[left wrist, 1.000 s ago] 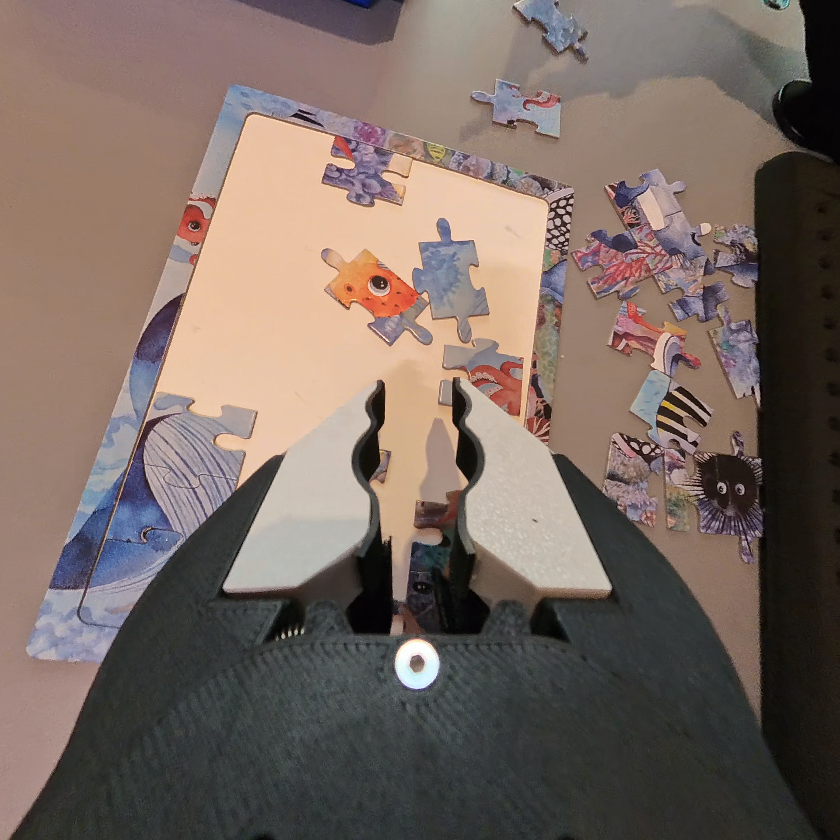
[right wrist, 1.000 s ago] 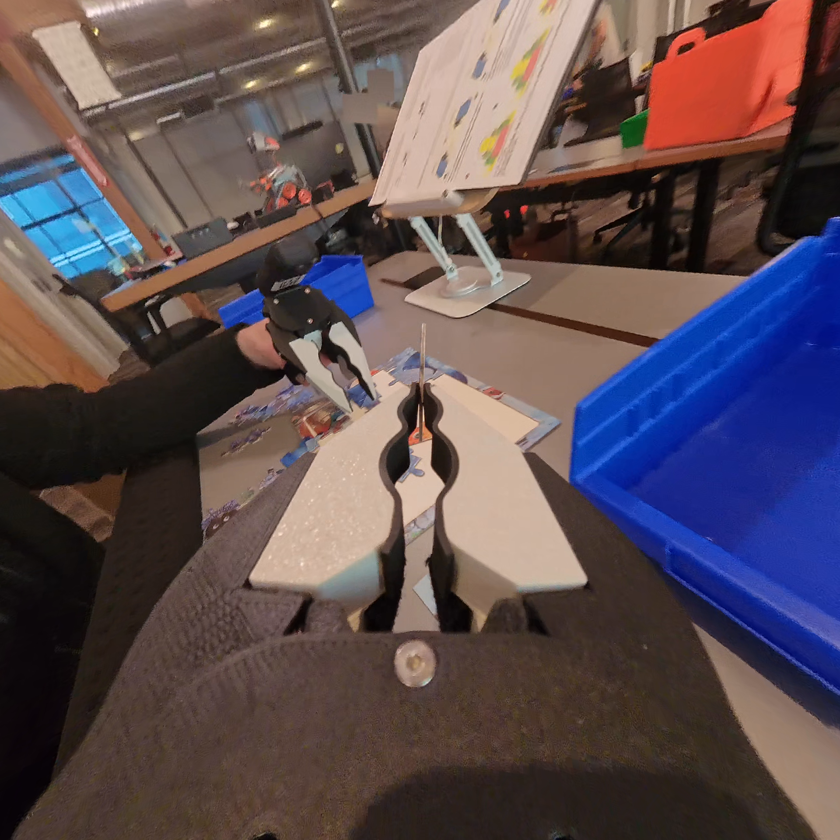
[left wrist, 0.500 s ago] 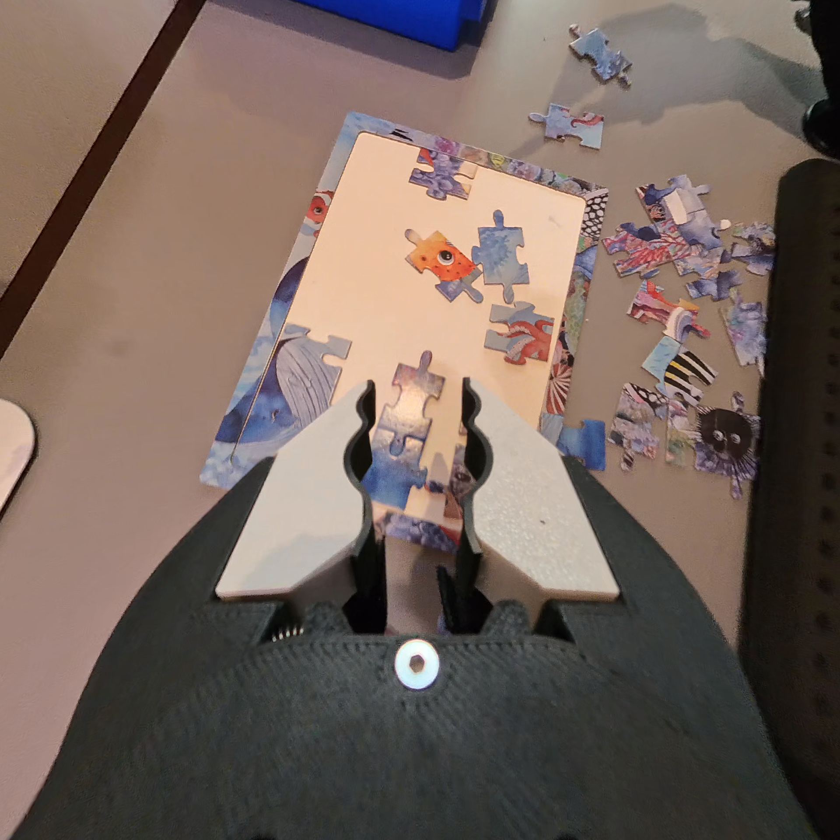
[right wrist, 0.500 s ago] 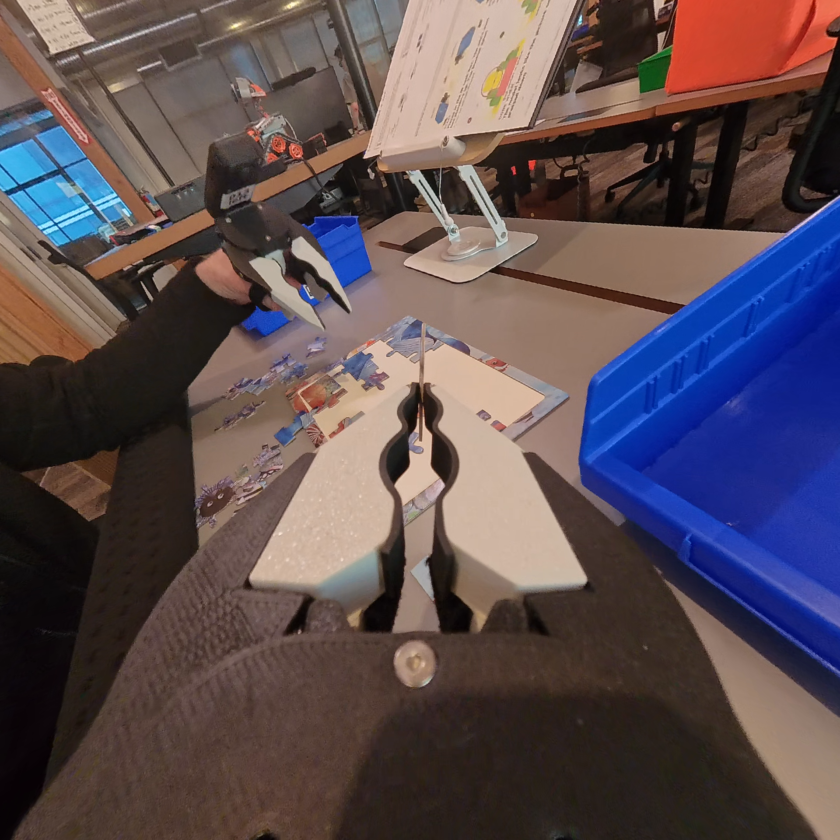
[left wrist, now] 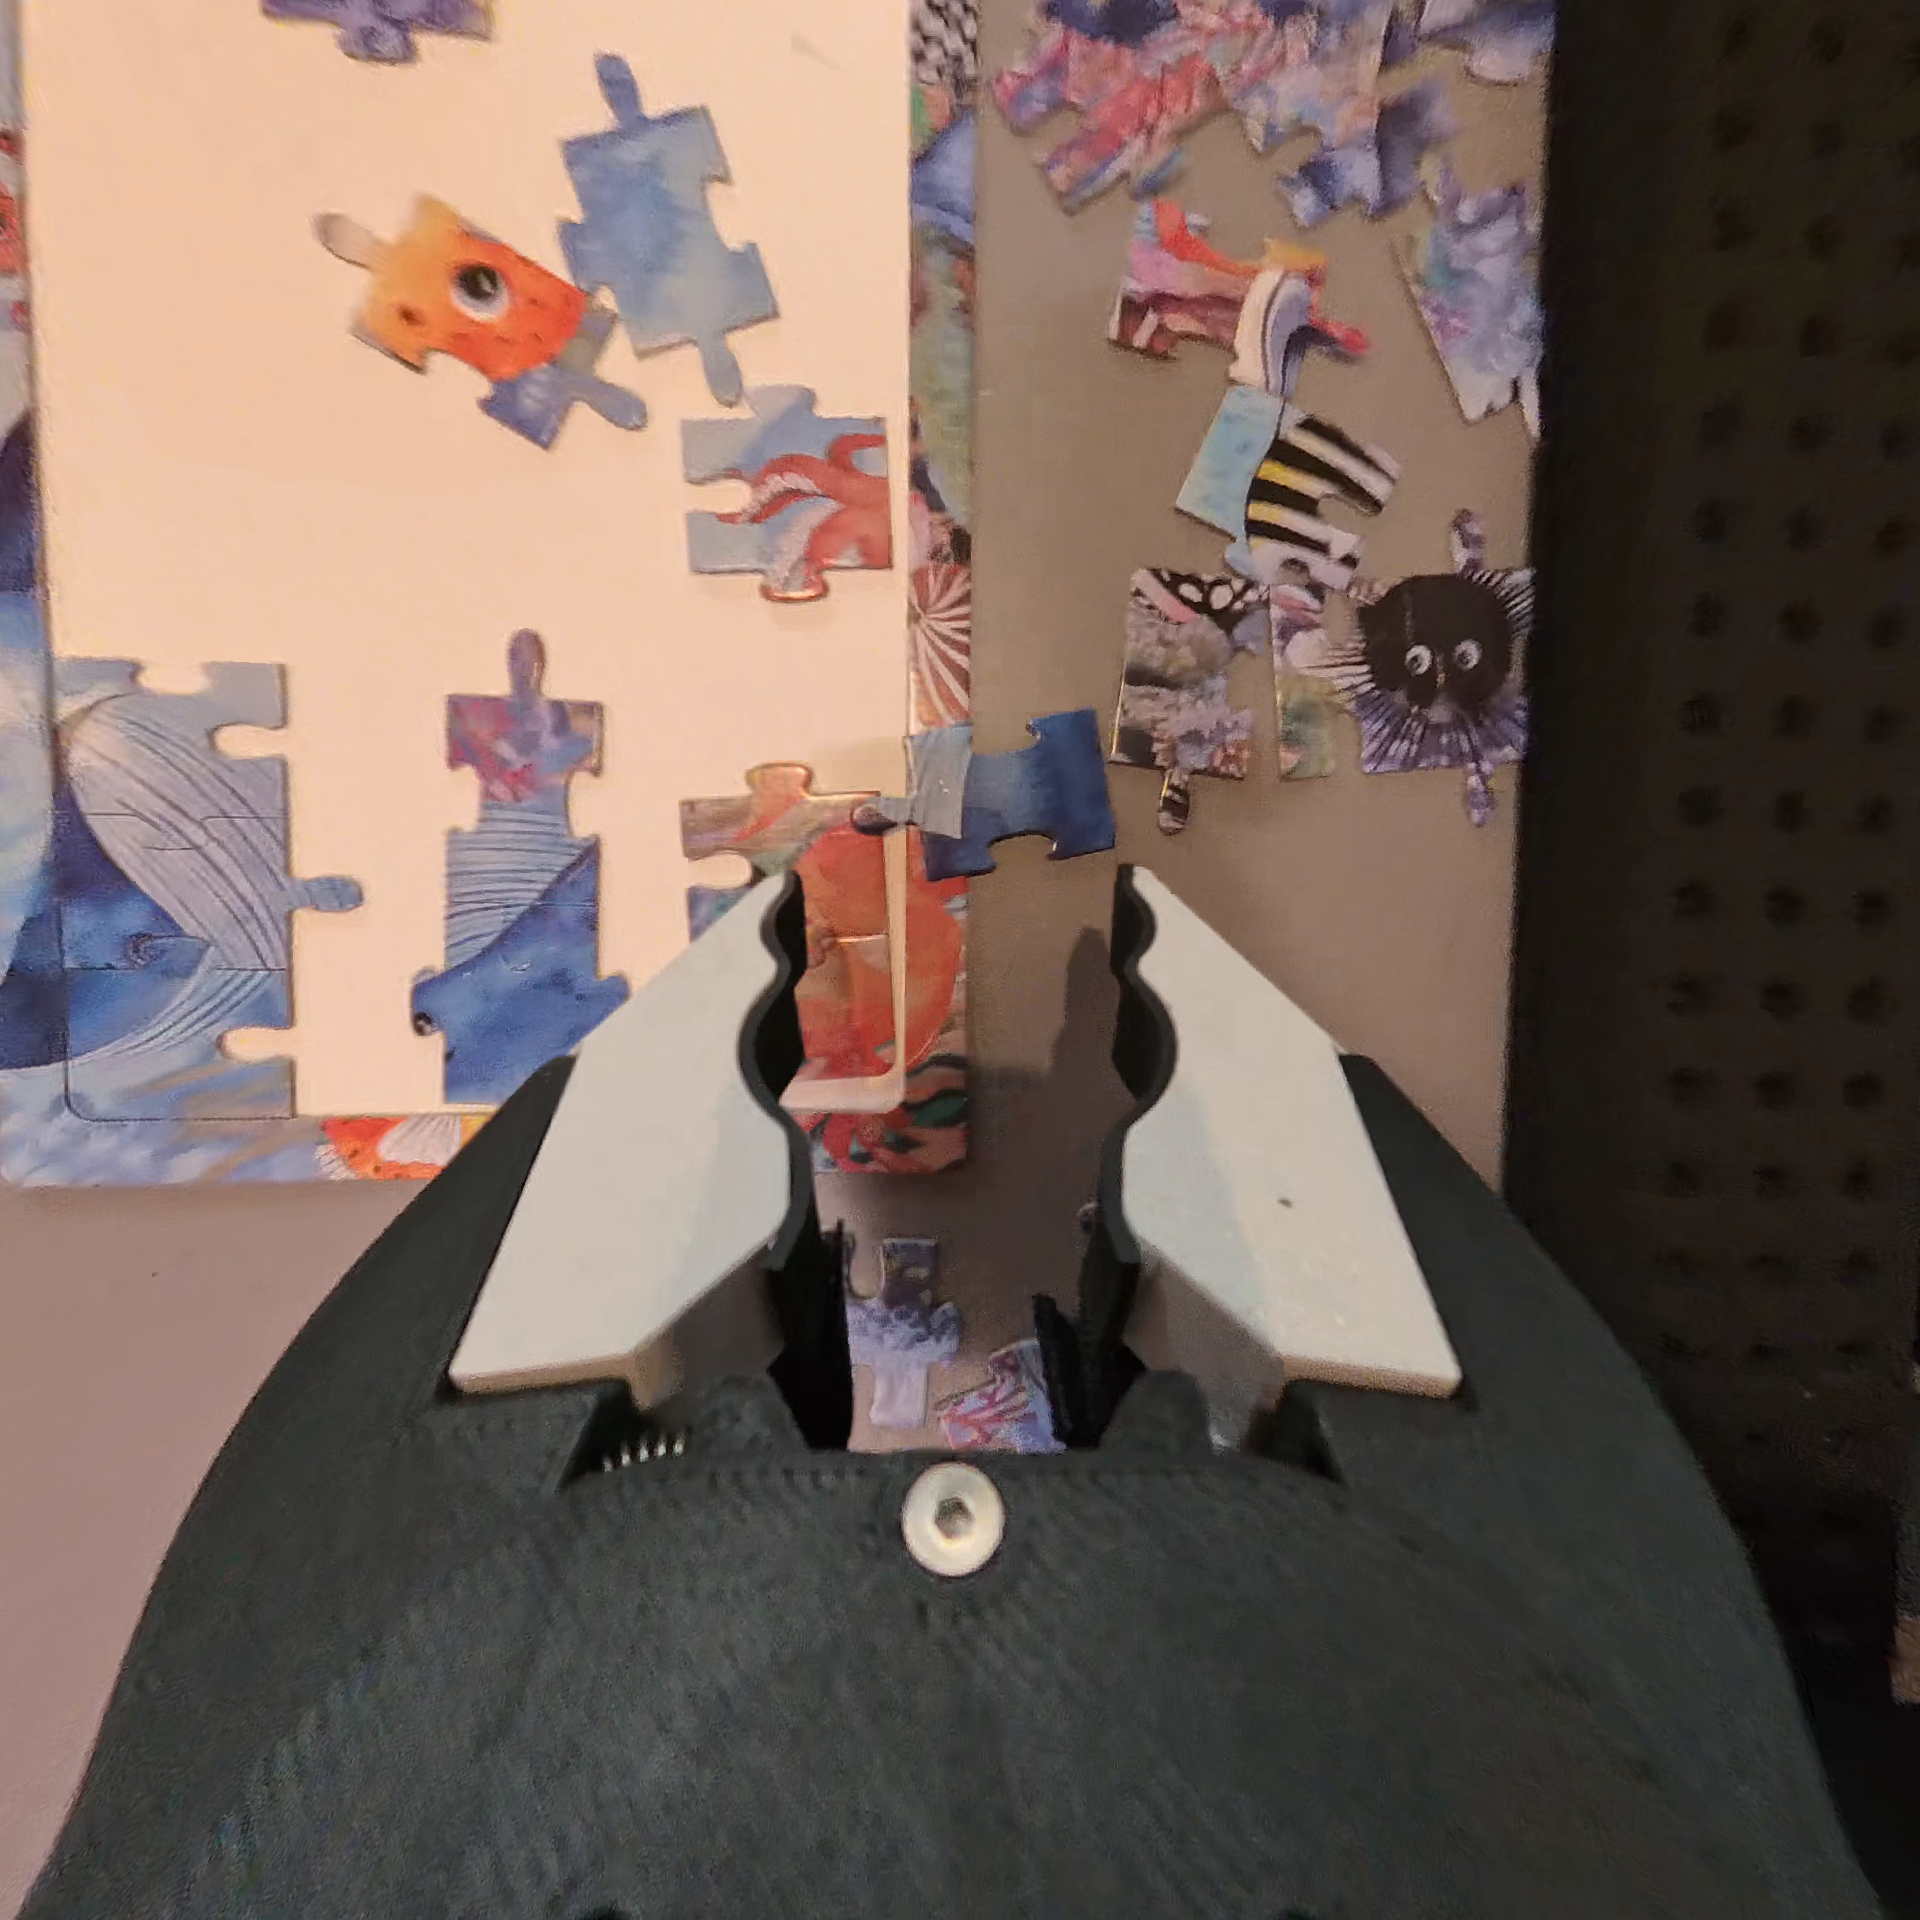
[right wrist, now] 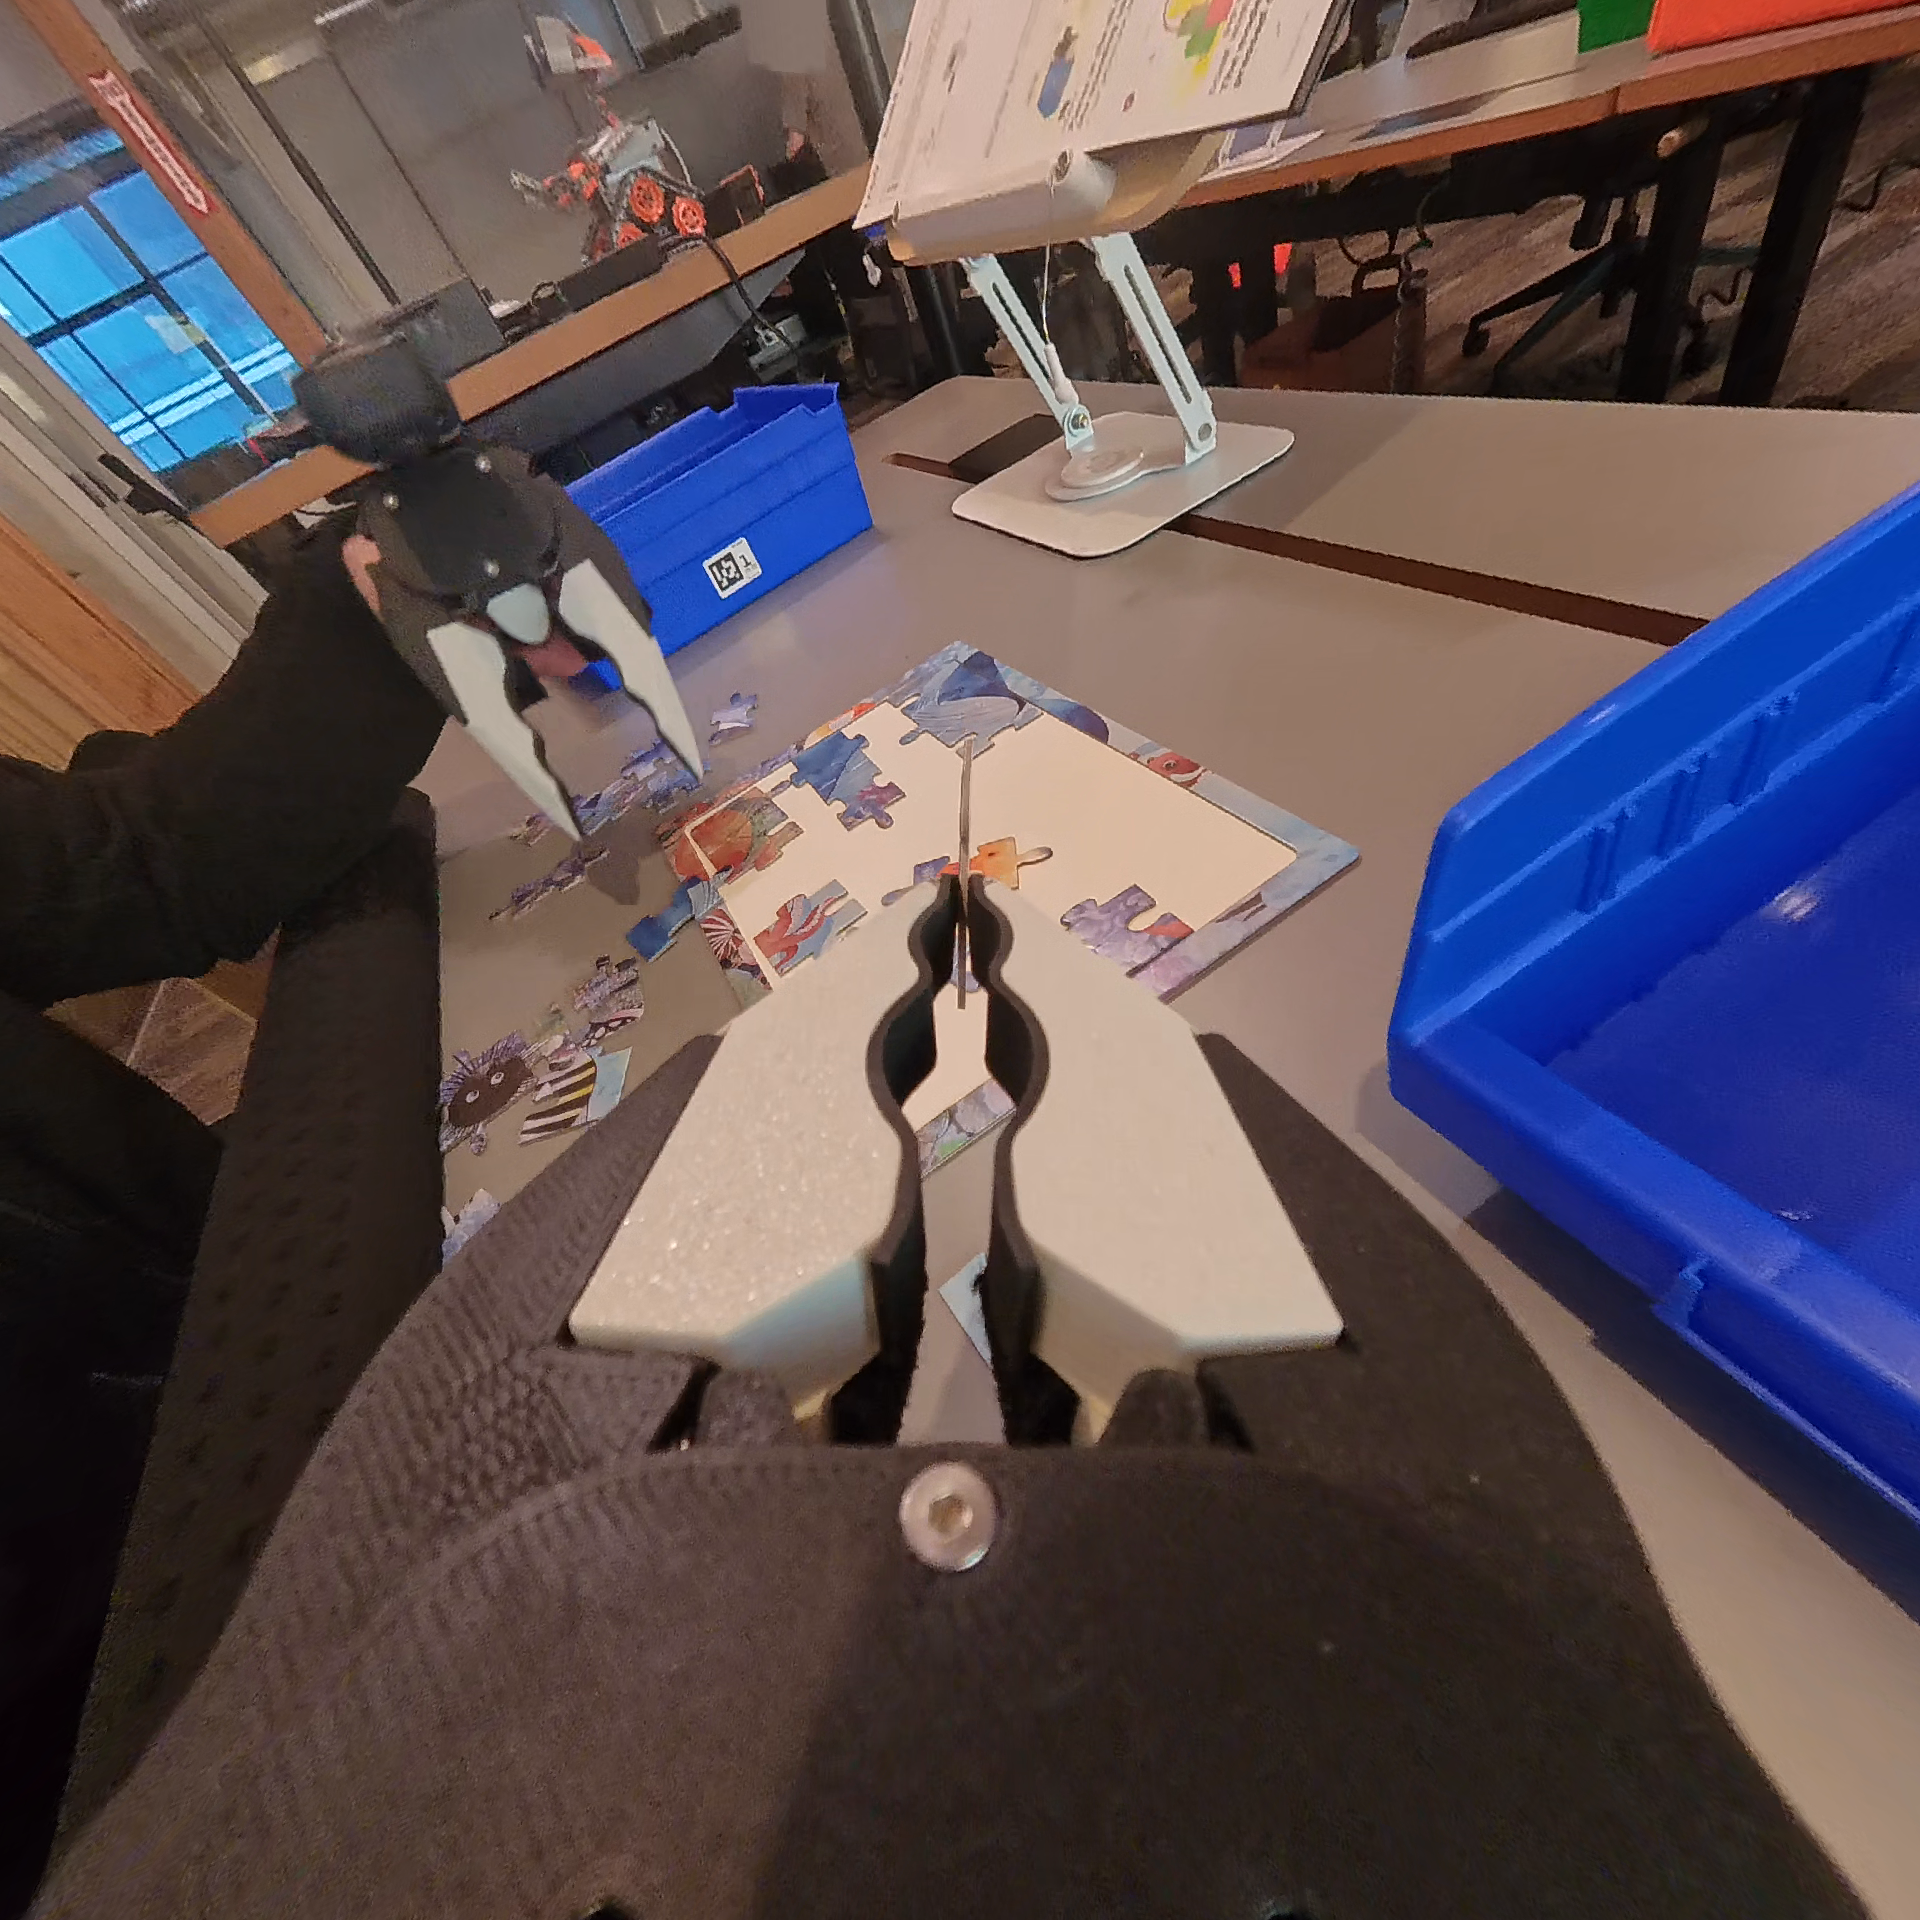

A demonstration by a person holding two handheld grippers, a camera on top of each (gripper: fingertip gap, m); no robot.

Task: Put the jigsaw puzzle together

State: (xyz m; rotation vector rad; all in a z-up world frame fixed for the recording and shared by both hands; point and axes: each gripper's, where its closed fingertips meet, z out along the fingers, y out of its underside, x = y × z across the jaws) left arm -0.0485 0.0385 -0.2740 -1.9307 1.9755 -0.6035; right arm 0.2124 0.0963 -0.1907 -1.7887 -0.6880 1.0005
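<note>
The puzzle tray [left wrist: 312,520] has a cream base and a printed sea border. In it lie an orange fish piece [left wrist: 468,296], a blue piece [left wrist: 665,249], an octopus piece [left wrist: 795,494] and joined whale pieces [left wrist: 166,862]. My left gripper [left wrist: 956,894] is open and empty over the tray's near right corner. A dark blue piece [left wrist: 1013,800] lies across the tray's edge just beyond its tips. My right gripper [right wrist: 961,899] is shut on a thin puzzle piece [right wrist: 964,821], held upright and seen edge-on above the tray [right wrist: 1143,810]. The left gripper [right wrist: 629,795] also shows there, open.
Loose pieces lie right of the tray, among them a striped fish [left wrist: 1283,488] and a black urchin [left wrist: 1434,665]. A black perforated surface [left wrist: 1714,727] borders them. A large blue bin [right wrist: 1662,1039], a smaller blue bin [right wrist: 727,509] and a document stand [right wrist: 1122,488] are on the table. The tips of one gripper are about 30 cm away from the tips of the other.
My left gripper rose, then came down close over the tray's near right corner, and its jaws opened wider. My right gripper keeps its piece and now sits higher, tilted down.
</note>
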